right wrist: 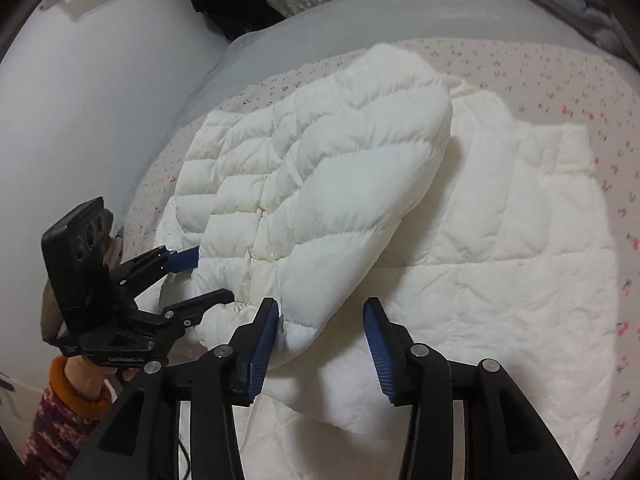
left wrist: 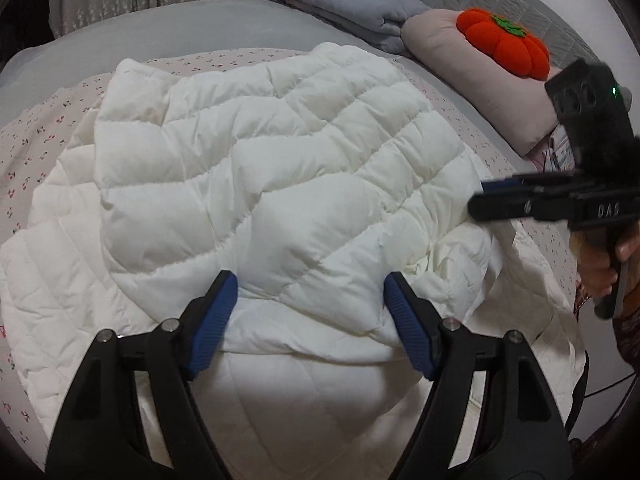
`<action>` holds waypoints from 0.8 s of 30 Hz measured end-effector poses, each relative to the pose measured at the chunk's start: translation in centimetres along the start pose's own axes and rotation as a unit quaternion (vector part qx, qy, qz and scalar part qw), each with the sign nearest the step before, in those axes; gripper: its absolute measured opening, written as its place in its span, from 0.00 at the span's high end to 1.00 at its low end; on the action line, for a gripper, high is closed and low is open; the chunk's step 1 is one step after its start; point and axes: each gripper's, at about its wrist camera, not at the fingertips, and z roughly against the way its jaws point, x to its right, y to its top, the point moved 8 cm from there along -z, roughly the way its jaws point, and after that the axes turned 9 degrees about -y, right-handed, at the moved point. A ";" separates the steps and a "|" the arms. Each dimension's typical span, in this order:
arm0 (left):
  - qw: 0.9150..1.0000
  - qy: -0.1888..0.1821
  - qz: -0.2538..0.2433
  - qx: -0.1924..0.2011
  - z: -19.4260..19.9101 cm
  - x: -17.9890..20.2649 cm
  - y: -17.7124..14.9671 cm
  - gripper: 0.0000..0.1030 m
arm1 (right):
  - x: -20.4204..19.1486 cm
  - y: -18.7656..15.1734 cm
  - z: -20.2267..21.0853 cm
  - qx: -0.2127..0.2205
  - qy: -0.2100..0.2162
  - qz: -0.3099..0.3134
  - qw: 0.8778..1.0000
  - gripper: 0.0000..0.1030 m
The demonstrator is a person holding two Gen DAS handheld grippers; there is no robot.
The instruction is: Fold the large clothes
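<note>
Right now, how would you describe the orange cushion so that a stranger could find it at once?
Start at the bed and look past the white jacket to the beige pillow. The cushion lies on top, round and pumpkin-shaped with a green stem, the only bright thing there.

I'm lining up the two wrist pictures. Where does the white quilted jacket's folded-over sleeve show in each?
Left wrist view: the folded-over sleeve fills the centre, above the left claw.
Right wrist view: it runs diagonally from top centre down to the right claw.
Shared landmark: the floral bedsheet under the jacket.
</note>
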 end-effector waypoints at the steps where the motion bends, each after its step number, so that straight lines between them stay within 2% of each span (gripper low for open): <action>1: 1.000 0.006 -0.008 -0.007 0.2 0.1 -0.1 0.26 | 0.1 1.0 1.1 0.023 -0.024 0.015 0.999 0.56; 4: 0.999 0.021 -0.032 -0.018 1.7 0.8 0.5 0.26 | -0.1 4.5 3.4 0.101 -0.081 0.061 0.990 0.55; 7: 0.997 0.031 -0.064 0.029 4.2 1.6 3.3 0.26 | -1.0 7.8 4.5 0.182 -0.133 0.106 0.968 0.55; 9: 0.996 0.036 -0.060 0.062 5.2 1.2 6.0 0.26 | -2.0 10.0 3.6 0.204 -0.151 0.140 0.957 0.55; 11: 0.993 0.067 -0.056 0.081 5.2 0.3 8.3 0.26 | -2.1 11.5 1.1 0.191 -0.162 0.151 0.956 0.55; 13: 0.991 0.095 -0.047 0.081 3.8 -1.1 9.8 0.26 | -1.5 12.1 -1.9 0.158 -0.159 0.129 0.966 0.55; 15: 0.992 0.115 -0.025 0.053 1.7 -3.1 10.2 0.26 | -0.6 11.7 -4.3 0.122 -0.148 0.090 0.977 0.55; 17: 0.990 0.134 -0.009 0.032 0.4 -5.2 9.9 0.26 | 0.0 10.0 -6.2 0.085 -0.111 0.041 0.989 0.55; 20: 0.989 0.143 0.003 0.031 -0.1 -6.8 9.6 0.26 | -1.0 6.8 -8.3 0.041 -0.058 0.008 0.997 0.53; 24: 0.990 0.124 0.024 0.056 0.3 -7.5 9.2 0.26 | -3.9 4.6 -9.0 0.026 -0.024 0.033 0.999 0.53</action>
